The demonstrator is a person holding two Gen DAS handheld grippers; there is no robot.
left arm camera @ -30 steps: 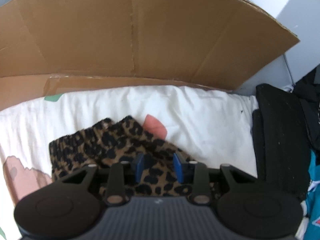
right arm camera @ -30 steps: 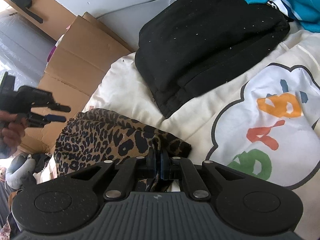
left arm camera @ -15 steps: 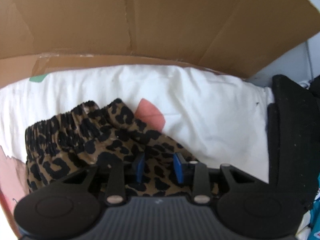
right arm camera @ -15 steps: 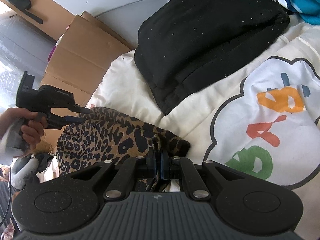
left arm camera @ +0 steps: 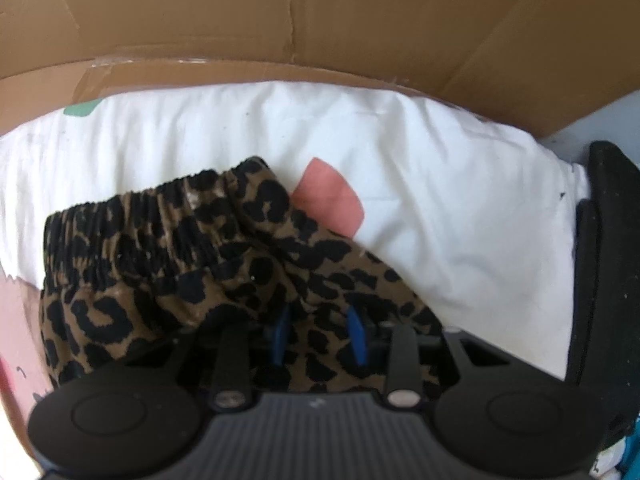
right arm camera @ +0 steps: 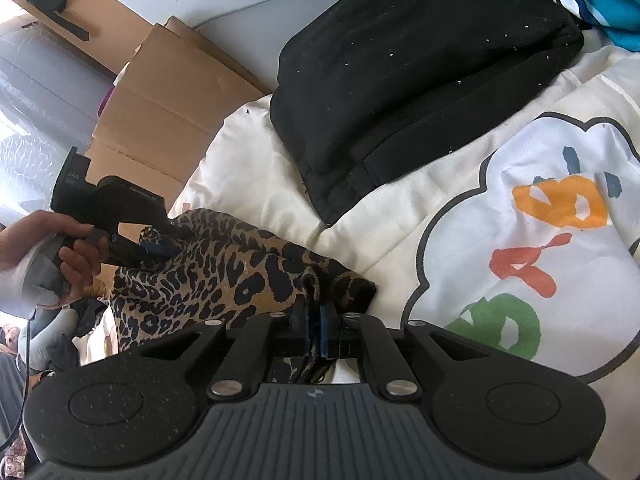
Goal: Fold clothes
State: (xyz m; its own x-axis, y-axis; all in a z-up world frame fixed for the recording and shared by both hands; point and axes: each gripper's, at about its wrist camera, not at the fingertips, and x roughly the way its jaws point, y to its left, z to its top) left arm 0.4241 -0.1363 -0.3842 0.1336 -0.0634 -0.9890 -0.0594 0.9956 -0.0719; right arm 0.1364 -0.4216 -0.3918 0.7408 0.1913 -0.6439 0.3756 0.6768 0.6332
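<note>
Two grippers work one leopard-print garment (right arm camera: 224, 276), which lies bunched on the white printed duvet (right arm camera: 500, 216) beside a folded black garment (right arm camera: 420, 80). One risk, as I judge it: the right gripper (right arm camera: 314, 332) pinches only a thin twist of fabric, and its jaws are opening a little, so that corner could slip out and spoil the fold. Another: the left gripper (left arm camera: 318, 334) stands partly open over the cloth below the elastic waistband (left arm camera: 152, 224); I cannot tell whether its blue pads (left arm camera: 356, 336) press on it. Closing there may catch several layers and drag the heap instead of one edge
</note>
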